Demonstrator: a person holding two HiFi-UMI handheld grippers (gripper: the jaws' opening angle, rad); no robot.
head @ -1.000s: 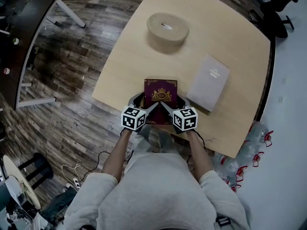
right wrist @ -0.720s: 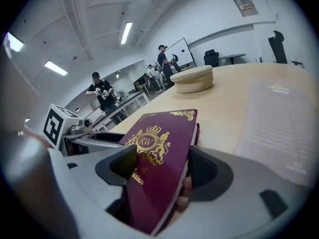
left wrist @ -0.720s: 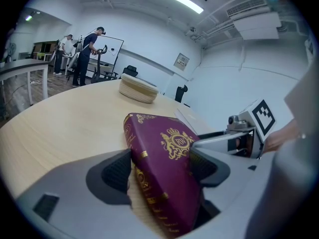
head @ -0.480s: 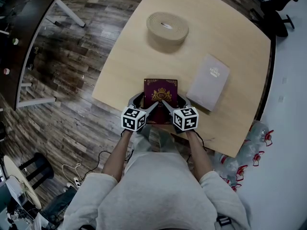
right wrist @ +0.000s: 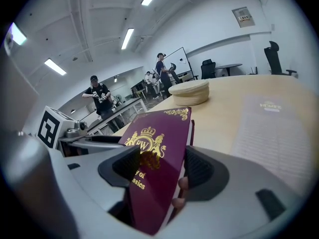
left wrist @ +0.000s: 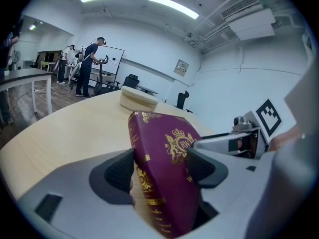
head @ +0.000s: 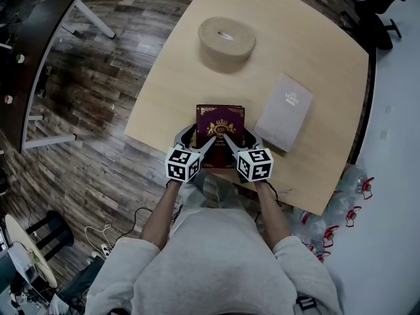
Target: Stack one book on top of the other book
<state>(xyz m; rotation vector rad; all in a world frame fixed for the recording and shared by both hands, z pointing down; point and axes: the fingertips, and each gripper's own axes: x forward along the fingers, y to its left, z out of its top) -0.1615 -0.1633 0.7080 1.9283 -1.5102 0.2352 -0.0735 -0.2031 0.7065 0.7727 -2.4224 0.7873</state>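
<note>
A maroon book with a gold crest [head: 220, 125] lies at the near edge of the wooden table [head: 170, 90], its near end raised. My left gripper [head: 195, 139] grips its near left corner and my right gripper [head: 241, 140] its near right corner. In the left gripper view the book [left wrist: 167, 148] stands tilted between the pads of the left gripper [left wrist: 162, 169], which press on spine and cover. In the right gripper view the pads of the right gripper [right wrist: 159, 172] clamp the book [right wrist: 157, 143]. Both jaws have just been closing on it. A grey book [head: 285, 112] lies flat to the right.
A beige round roll [head: 228, 38] sits on the far part of the table. The table's near edge runs just under the grippers. A dark desk [head: 33, 44] stands at the left, a chair [head: 384, 12] at the top right. People stand far off [left wrist: 92, 66].
Both grippers have risen a little with the maroon book, whose near end has come up off the table. The grey book and the roll have not moved.
</note>
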